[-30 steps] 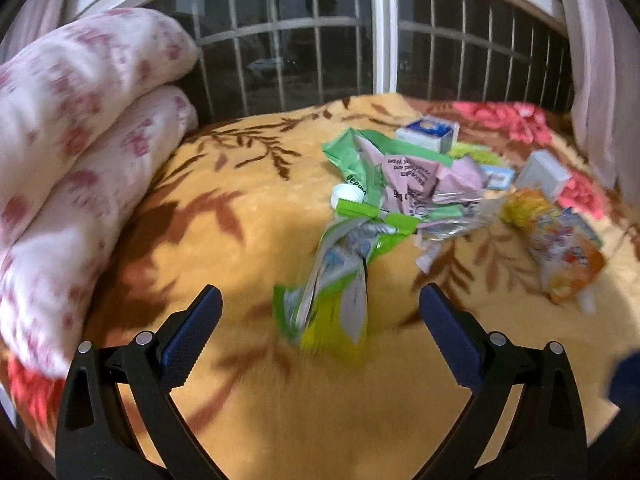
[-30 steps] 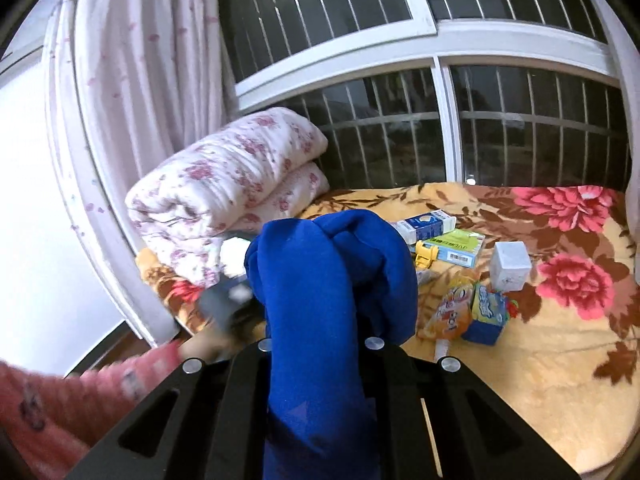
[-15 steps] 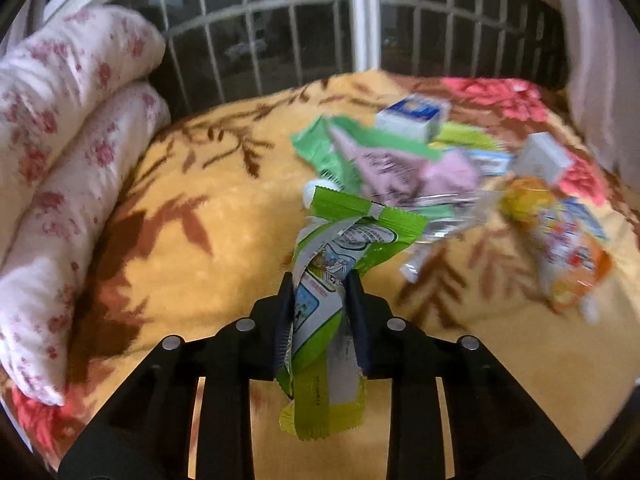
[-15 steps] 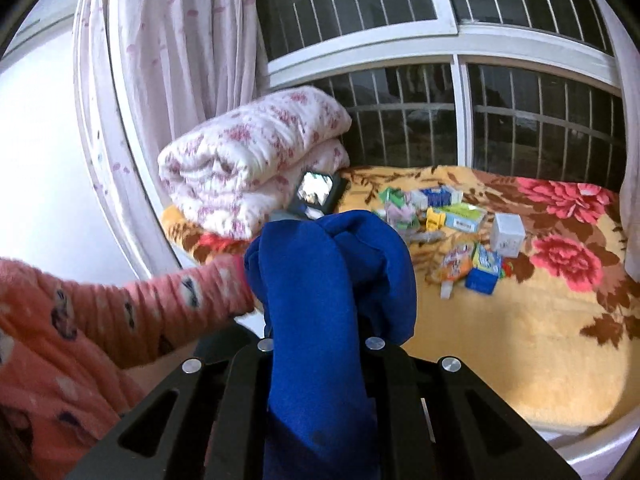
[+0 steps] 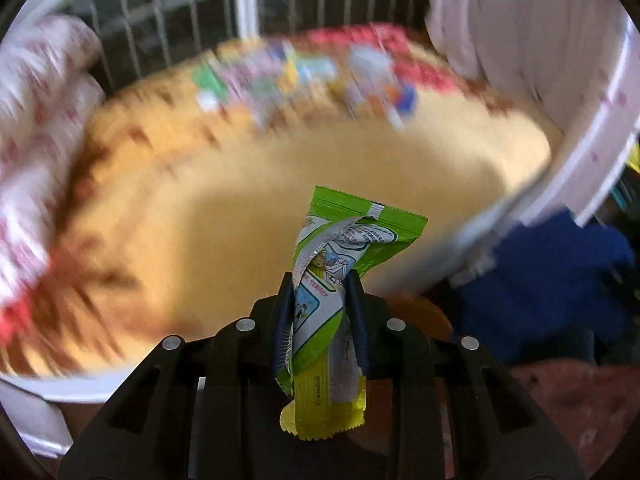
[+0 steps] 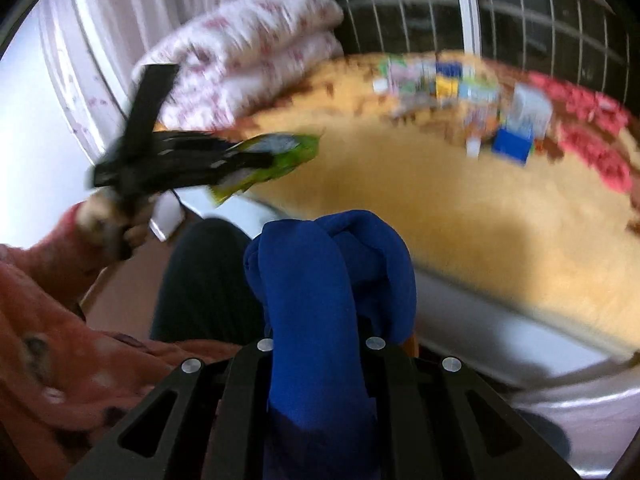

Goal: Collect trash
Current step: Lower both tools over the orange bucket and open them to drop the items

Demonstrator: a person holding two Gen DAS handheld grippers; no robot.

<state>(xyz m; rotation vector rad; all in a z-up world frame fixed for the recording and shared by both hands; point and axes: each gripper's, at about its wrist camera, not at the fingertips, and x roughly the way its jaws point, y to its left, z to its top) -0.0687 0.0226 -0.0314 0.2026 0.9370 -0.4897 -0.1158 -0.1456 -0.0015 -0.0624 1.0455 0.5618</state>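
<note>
Green wrapper [image 5: 340, 276] between left tongs [image 5: 320, 300]

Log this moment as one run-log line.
stage: carrying trash | left gripper: shut on green wrapper | right gripper: shut on blue bag | remaining trash: on blanket

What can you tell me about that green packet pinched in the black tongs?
The crumpled green and yellow foil snack wrapper looks empty, with a silvery inner side, a printed white panel and crimped ends. It stands roughly upright, twisted at the middle, where the left gripper pinches it between dark blue pads. Its top fans out above the yellow floral blanket; its yellow tail hangs below. Nothing else touches it.
</note>
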